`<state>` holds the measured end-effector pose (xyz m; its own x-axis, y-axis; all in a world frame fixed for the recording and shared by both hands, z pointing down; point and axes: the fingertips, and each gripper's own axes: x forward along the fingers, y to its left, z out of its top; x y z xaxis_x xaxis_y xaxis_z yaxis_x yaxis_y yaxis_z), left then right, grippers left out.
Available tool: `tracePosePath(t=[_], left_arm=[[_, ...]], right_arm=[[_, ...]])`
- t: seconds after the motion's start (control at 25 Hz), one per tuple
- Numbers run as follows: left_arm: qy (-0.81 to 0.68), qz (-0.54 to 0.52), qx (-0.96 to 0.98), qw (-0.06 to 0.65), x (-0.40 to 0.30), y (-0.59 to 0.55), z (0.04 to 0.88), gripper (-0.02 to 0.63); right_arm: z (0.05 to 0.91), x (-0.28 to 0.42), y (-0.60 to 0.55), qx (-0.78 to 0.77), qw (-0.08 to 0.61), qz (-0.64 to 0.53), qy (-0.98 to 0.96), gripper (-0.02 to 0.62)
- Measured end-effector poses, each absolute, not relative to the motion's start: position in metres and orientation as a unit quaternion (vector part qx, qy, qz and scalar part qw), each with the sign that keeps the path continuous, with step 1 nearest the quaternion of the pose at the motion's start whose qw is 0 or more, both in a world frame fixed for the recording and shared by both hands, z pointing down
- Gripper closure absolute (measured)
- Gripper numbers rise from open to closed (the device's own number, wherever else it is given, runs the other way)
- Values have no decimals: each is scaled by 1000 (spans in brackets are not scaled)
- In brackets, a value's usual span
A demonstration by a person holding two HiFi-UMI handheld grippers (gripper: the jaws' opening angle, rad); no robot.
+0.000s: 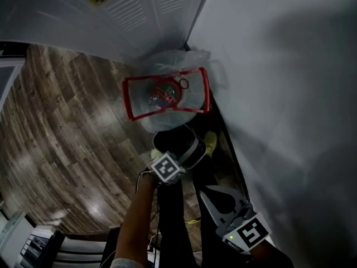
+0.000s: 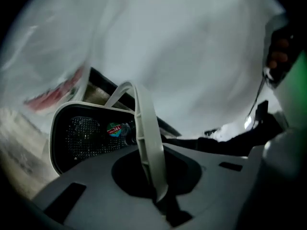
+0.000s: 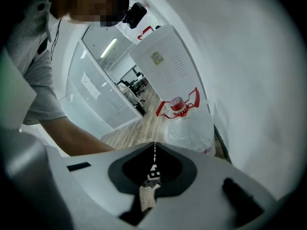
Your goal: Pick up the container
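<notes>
Container point(image 2: 86, 133): a white-rimmed vessel with a dark, mesh-like interior and a small round label. It lies directly ahead of the left tongs point(image 2: 158, 190), low over the wooden floor point(image 1: 72, 127). Its pale arched handle point(image 2: 144, 128) runs back between the left jaws, which are closed narrow upon it. The right tongs point(image 3: 152, 178) are drawn together with nothing between them and hang behind and beside the left pair, apart from the container.

Progress: the grasp on the handle appears made. Whether the container has left the floor cannot be told, so the lift is judged to be what remains.

Surroundings: just beyond the container, farther from the left tongs, stands a clear plastic bag in a red frame point(image 1: 167, 96). A pale wall point(image 1: 279, 94) runs close along the right tongs' side, and a white louvred cabinet point(image 1: 150, 10) stands past the bag. A small yellow object point(image 1: 211, 143), unidentified, lies beside the container. Bag and wall crowd the container, so a straight upward lift seems the clearest path.
</notes>
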<state>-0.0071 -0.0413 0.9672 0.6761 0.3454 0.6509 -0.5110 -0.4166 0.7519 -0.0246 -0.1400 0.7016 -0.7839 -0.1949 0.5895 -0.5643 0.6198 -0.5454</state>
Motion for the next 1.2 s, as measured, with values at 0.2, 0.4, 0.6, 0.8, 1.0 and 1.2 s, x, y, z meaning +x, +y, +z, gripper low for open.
tracePosePath(t=[0.2, 0.4, 0.6, 0.8, 1.0, 1.2], left_arm=[[-177, 240, 692, 658, -27, -54, 921, 580], [-241, 180, 653, 695, -52, -22, 868, 580], [-301, 113, 620, 715, -84, -11, 802, 580], [-352, 76, 593, 720, -121, 2, 730, 580], [-376, 47, 593, 710, -133, -12, 656, 580], [-401, 5, 584, 706, -145, -30, 592, 580]], right_arm=[[680, -22, -138, 217, 255, 365, -869, 571], [643, -31, -138, 209, 262, 335, -881, 571], [591, -39, -145, 221, 252, 321, -886, 571], [524, -45, -153, 236, 234, 295, -896, 571], [461, -41, -165, 240, 223, 243, -913, 571], [394, -27, -188, 266, 206, 214, -917, 571]])
